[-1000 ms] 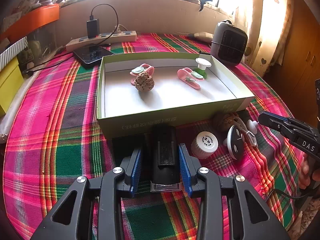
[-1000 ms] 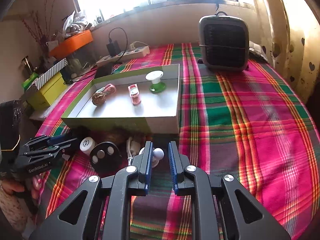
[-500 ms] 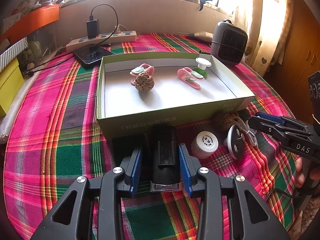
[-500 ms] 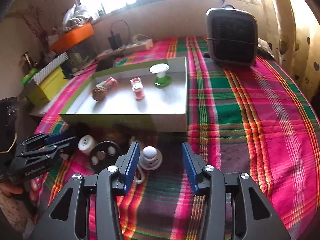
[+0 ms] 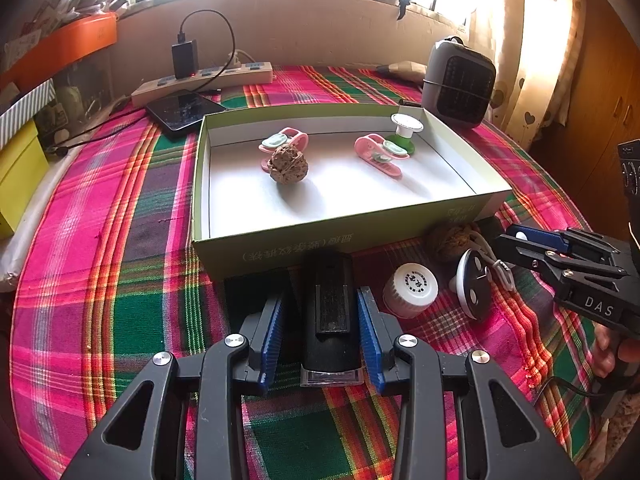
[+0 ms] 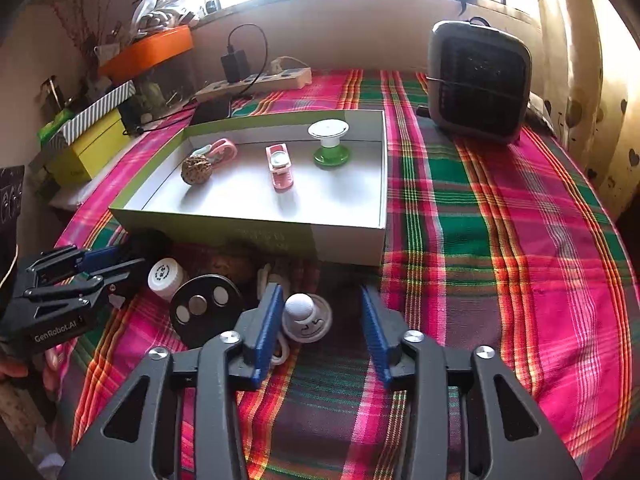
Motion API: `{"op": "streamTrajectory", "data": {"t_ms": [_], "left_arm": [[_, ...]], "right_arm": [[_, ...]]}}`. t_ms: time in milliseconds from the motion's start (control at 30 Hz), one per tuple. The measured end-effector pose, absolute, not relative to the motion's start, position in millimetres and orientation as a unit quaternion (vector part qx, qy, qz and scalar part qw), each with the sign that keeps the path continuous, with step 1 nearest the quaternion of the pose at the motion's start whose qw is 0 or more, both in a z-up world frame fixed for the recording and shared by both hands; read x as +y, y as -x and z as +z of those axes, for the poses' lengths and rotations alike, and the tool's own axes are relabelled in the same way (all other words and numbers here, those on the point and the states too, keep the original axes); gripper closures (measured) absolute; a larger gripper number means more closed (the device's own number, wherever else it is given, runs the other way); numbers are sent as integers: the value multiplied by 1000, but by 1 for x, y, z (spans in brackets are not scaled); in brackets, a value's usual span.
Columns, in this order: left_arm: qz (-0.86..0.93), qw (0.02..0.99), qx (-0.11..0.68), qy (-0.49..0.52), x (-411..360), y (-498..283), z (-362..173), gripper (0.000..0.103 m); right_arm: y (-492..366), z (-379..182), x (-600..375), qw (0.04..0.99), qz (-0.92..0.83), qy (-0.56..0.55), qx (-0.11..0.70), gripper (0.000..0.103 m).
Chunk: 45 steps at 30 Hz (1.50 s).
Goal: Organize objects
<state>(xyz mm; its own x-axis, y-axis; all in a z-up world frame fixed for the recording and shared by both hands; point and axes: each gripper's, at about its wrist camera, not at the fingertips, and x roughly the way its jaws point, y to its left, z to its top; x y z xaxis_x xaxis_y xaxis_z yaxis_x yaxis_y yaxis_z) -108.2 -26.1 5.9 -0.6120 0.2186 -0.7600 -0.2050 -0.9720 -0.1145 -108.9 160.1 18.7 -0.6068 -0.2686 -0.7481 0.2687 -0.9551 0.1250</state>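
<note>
Between right claw (image 6: 320,320) fingers, white knob (image 6: 306,316), left view hides it

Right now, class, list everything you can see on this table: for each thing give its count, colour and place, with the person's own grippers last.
box: one, green with white inside, centre of table
walnuts: two, brown; one in box, one in front of box
pink clips: two, in box
green-based spool: one, in box
black device: one, in front of box
white bottle cap: one, beside device
black disc: one, in front of box
white knob: one, in front of box
heater: one, dark grey, far right
power strip: one, cream, far edge
left gripper: open around device
right gripper: open around knob
</note>
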Motion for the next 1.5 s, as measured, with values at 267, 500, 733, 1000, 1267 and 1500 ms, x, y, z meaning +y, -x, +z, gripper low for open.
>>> {"op": "streamTrajectory", "data": {"t_ms": [267,500,733,1000,1267,1500], "left_arm": [[897,120,-12,425,-26,109,6,69],[898,114,2,425,-23,109,6,69],[899,105,23,425,-18,108,6,69],[899,109,14,424,-19,106,7,78],[899,109,13,424,-20,105,8,78],[899,109,9,423,-21,104,8,78]], "right_arm": [[108,17,169,155,-893,-422,-16,77],[107,17,172,148,-894,-422,-8,77],[106,17,170,149,-894,-422,-10,77],[105,18,172,151,-896,-418,-11,77],[103,19,171,155,-897,-414,-16,78],[103,19,172,154,-897,-414,-17,78]]}}
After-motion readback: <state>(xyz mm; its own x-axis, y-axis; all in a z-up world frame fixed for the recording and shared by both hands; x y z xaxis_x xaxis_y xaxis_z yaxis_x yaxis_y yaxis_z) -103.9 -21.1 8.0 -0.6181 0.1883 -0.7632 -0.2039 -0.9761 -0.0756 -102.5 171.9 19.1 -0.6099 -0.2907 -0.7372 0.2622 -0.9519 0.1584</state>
